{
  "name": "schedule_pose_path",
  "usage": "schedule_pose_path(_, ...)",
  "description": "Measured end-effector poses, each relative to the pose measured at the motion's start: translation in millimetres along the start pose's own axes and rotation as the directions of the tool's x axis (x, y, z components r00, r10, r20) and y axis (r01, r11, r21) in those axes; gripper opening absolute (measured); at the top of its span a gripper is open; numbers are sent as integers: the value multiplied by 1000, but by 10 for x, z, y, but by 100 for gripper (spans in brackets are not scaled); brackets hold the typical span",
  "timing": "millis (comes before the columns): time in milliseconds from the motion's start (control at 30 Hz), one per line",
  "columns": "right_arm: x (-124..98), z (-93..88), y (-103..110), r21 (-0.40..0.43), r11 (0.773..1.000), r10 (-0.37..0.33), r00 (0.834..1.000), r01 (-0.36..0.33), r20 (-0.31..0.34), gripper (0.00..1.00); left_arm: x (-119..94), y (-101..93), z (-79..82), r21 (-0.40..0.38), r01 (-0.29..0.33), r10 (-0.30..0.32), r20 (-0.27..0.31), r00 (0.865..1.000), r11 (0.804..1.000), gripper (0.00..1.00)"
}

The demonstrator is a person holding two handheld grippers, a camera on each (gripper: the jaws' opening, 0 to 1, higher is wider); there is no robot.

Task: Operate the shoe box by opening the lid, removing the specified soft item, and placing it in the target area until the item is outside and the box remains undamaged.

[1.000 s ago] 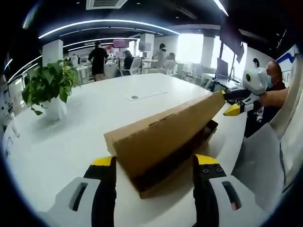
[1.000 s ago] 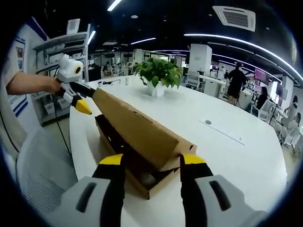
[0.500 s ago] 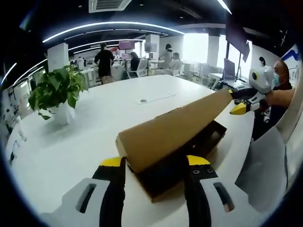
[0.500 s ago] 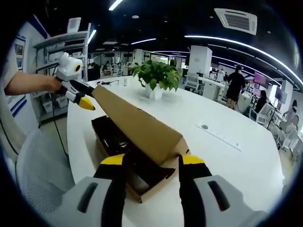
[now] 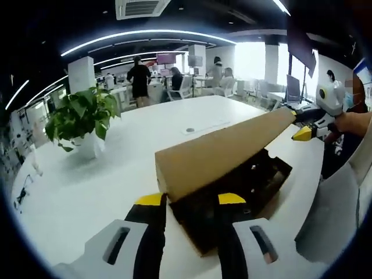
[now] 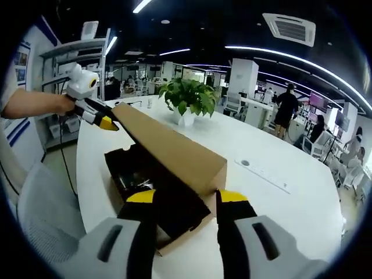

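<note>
Grippers work as a team: the left gripper [image 5: 190, 200] and the right gripper [image 6: 181, 197] each pinch one end of the lid [image 5: 224, 156], tilting it up. That way the box [image 6: 152, 200] on the table [image 6: 279, 203] opens without bending. Something dark lies inside; I cannot tell what.

My left gripper [image 5: 190, 200] and right gripper [image 6: 180, 197] look alike, each with two black jaws capped in yellow that widen into pale grey housings with dark slots, and my bare forearm [image 6: 32, 104] shows no sleeve.
</note>
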State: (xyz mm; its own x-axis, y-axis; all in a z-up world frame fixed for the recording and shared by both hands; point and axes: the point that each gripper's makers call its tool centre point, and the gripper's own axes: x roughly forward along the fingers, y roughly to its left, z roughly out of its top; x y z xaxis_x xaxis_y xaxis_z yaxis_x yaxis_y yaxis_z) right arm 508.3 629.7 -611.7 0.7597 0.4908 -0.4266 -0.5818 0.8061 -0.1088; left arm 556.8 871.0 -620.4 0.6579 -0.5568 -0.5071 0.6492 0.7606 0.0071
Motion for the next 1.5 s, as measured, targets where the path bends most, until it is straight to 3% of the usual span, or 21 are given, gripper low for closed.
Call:
schedule_pose_path(533,85,134,-176,-26,1000,-14,1000,14,12,34,91,288,194,-15,-118,118,21,993,993,5)
schedule_pose_path(867,124,177,-249,-20,1000,-20,999,21,27,33,134,367,260,-32,-143,144,29,989,989,0)
schedule_pose_path(1000,124,180,-323,-52,997,-53,998,55,36,26,148,393,279,-34,-147,148,30,989,989,0)
schedule_pose_path(1500,196,-244,-477,-26,994,-112,993,111,-36,16,231,476,381,-50,-152,154,46,987,987,0)
